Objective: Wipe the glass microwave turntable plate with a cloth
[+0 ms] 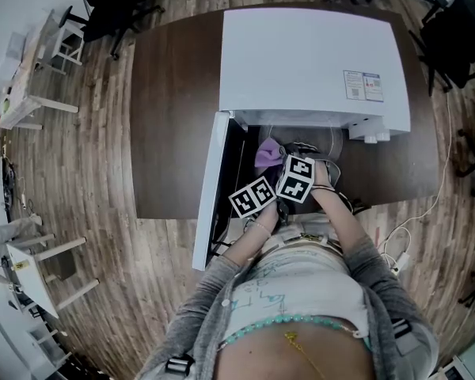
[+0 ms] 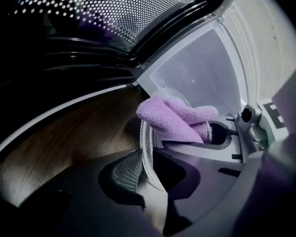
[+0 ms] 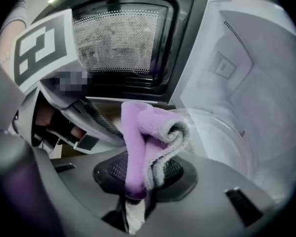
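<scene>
Your left gripper (image 2: 146,177) pinches glass plate (image 3: 227,142) rim, jaws narrow. Your right gripper (image 3: 133,194) clamps purple cloth (image 3: 138,147) beside plate, at open microwave (image 1: 309,62).

Qty: 1 microwave (image 1: 309,62), 1 glass plate (image 3: 227,137), 1 cloth (image 3: 133,137), 2 grippers (image 2: 150,169) (image 3: 137,184).

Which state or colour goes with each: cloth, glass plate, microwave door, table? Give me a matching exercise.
Things:
1. cloth
2. glass plate
3. microwave door
4. table

States:
A. swung open
B. dark brown
C. pinched in the right gripper
D. rim held by the left gripper

Pairs: 1-C, 2-D, 3-A, 4-B
</scene>
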